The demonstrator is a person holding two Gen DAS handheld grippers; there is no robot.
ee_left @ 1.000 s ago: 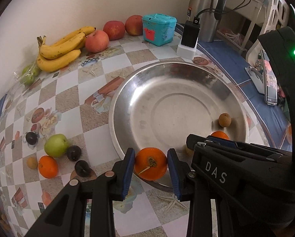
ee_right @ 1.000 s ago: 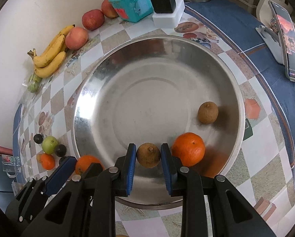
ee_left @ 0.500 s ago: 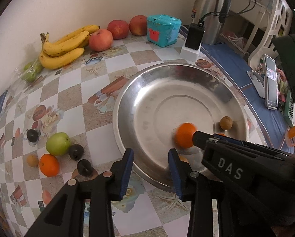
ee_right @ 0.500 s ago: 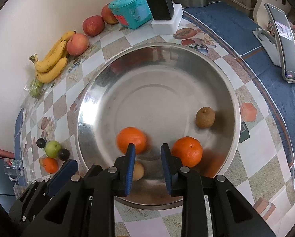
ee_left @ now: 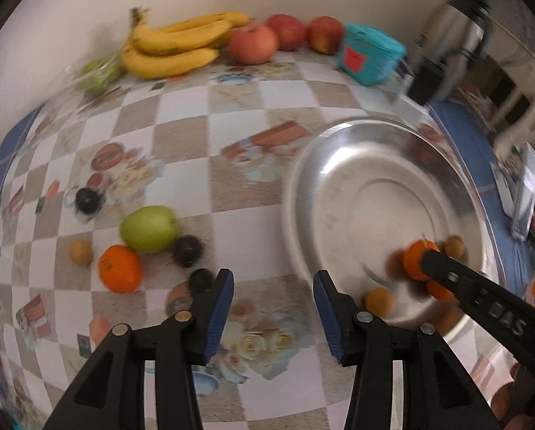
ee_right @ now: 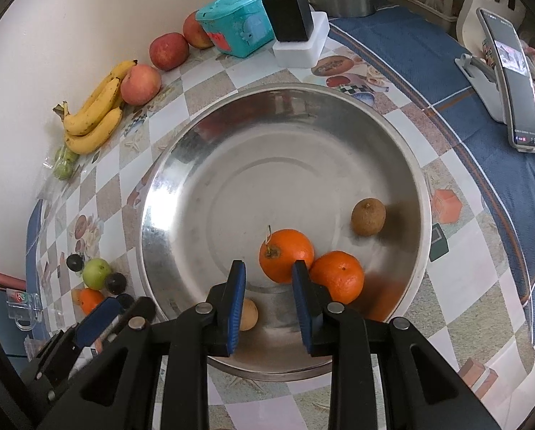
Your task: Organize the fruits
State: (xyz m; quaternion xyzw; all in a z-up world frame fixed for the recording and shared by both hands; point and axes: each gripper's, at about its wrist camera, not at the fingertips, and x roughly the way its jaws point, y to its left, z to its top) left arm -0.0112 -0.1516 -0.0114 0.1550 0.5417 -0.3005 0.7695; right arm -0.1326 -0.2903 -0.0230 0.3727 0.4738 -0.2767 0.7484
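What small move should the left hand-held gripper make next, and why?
Probably ease left and down toward the orange on the table: the left hand-held gripper is open and empty, and the metal bowl already holds two oranges.

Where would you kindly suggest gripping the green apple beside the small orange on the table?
Grip the green apple across its round middle, coming down from above. An orange and a dark plum crowd its near side, so the left tongs, now open, should probably close across its left and right sides.
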